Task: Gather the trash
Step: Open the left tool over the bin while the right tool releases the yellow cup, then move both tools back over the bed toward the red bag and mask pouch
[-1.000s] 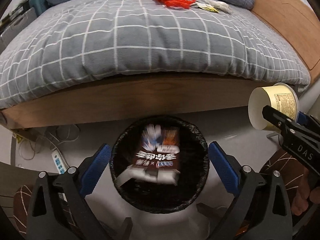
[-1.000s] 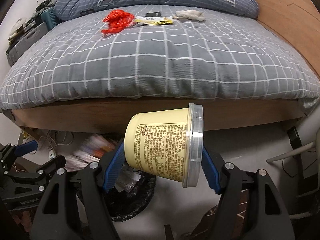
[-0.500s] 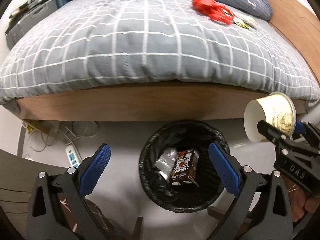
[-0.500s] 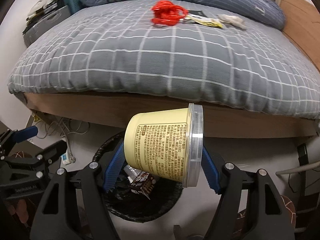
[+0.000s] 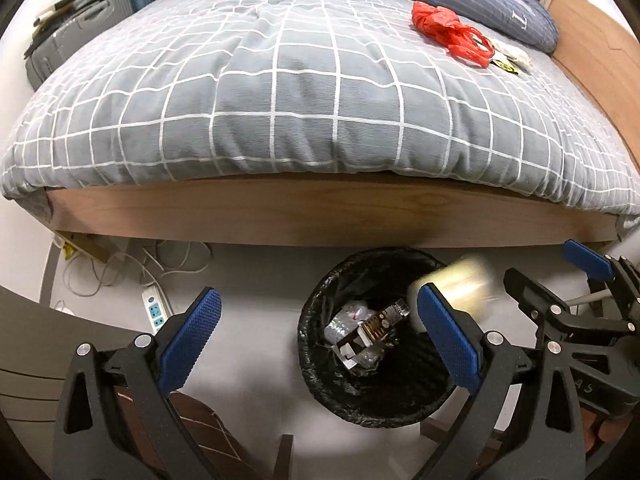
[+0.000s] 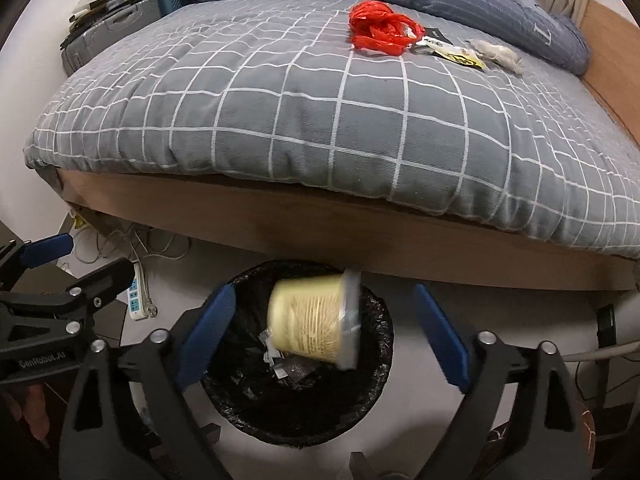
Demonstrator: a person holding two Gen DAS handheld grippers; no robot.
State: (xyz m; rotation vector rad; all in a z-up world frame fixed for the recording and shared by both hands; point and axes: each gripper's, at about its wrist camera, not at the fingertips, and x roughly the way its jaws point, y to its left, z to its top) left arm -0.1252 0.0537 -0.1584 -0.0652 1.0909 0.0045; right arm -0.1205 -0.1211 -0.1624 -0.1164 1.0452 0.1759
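Note:
A yellow noodle cup (image 6: 312, 320) falls, blurred, into the black-lined trash bin (image 6: 376, 396) on the floor by the bed; it also shows in the left wrist view (image 5: 460, 292). My right gripper (image 6: 320, 340) is open above the bin. My left gripper (image 5: 320, 344) is open and empty, left of the bin (image 5: 320, 376), which holds a brown carton (image 5: 372, 328). A red plastic bag (image 6: 380, 30), a yellow wrapper (image 6: 460, 54) and a white tissue (image 6: 498, 54) lie on the bed.
The grey checked duvet (image 5: 280, 100) hangs over the wooden bed frame (image 5: 320, 216). A power strip (image 5: 154, 310) and cables lie on the floor to the left. A wooden headboard (image 5: 592, 60) runs along the right. Cases (image 5: 72, 40) are stacked at the far left.
My right gripper has opened and let go of the yellow cup, which now drops into the bin. My left gripper has moved left, away from the bin.

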